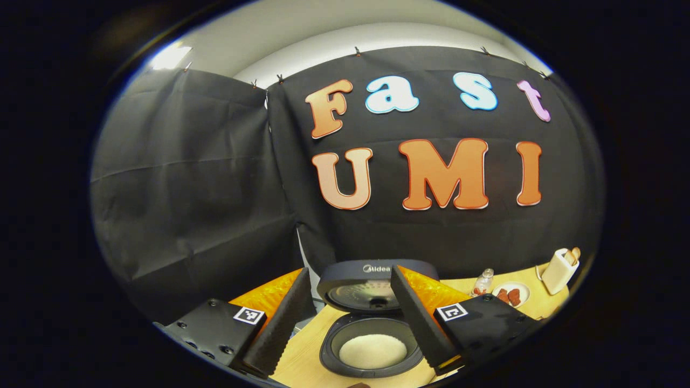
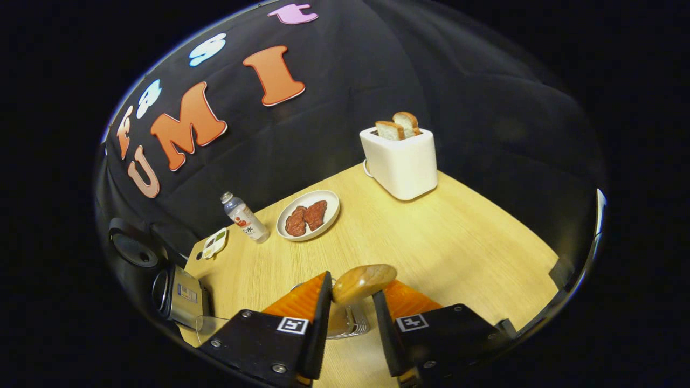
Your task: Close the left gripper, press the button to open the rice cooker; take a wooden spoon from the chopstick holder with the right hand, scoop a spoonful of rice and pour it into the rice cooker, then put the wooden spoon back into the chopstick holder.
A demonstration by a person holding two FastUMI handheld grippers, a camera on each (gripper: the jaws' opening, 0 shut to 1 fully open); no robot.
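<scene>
Left gripper (image 1: 345, 318): you are holding it with fingers spread wide, gripping nothing, above the rice cooker (image 1: 372, 323). The cooker's lid (image 1: 372, 285) is standing open; the inner pot (image 1: 372, 350) is showing white rice, framed between your fingers.

Right gripper (image 2: 350, 315): its fingers are sitting narrowly spaced on either side of the wooden spoon (image 2: 364, 283), whose bowl is sticking up between the tips; whether both are pressing on it, you cannot tell. The metal chopstick holder (image 2: 347, 323) is lying just beneath.

Table (image 2: 458, 242): it is carrying a toaster (image 2: 401, 161) with two bread slices, a plate (image 2: 308, 214) of meat, and a bottle (image 2: 245, 218) beside it.
</scene>
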